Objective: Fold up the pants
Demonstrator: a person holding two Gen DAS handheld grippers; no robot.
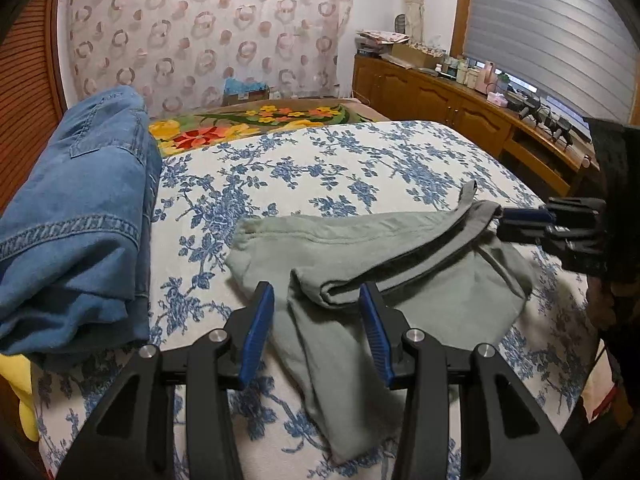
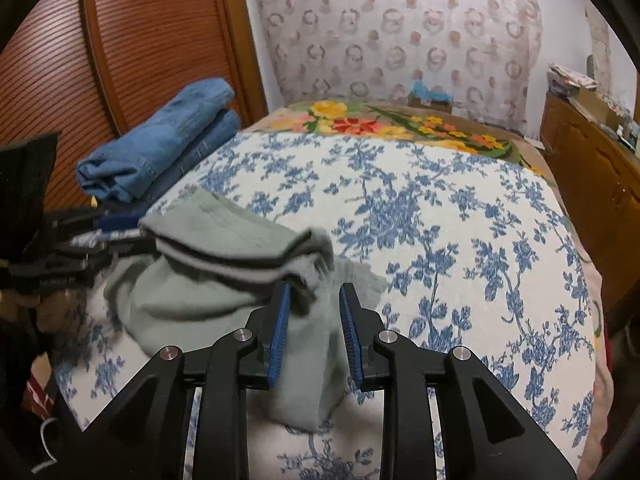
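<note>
Grey-green pants lie folded over on the blue-flowered bedspread, the dark-lined waistband on top. My left gripper stands open over the near folded edge; the cloth lies between its blue pads, which are not pressing on it. The right gripper shows at the right, by the waistband end. In the right wrist view the pants look blurred. A flap runs between the blue pads of my right gripper, which stands open a little, not clamped. The left gripper is at the left.
Folded blue jeans lie at the bed's left edge by a wooden slatted door. A bright floral blanket covers the far end. A wooden cabinet with clutter runs along the right. Something yellow sits at the near left.
</note>
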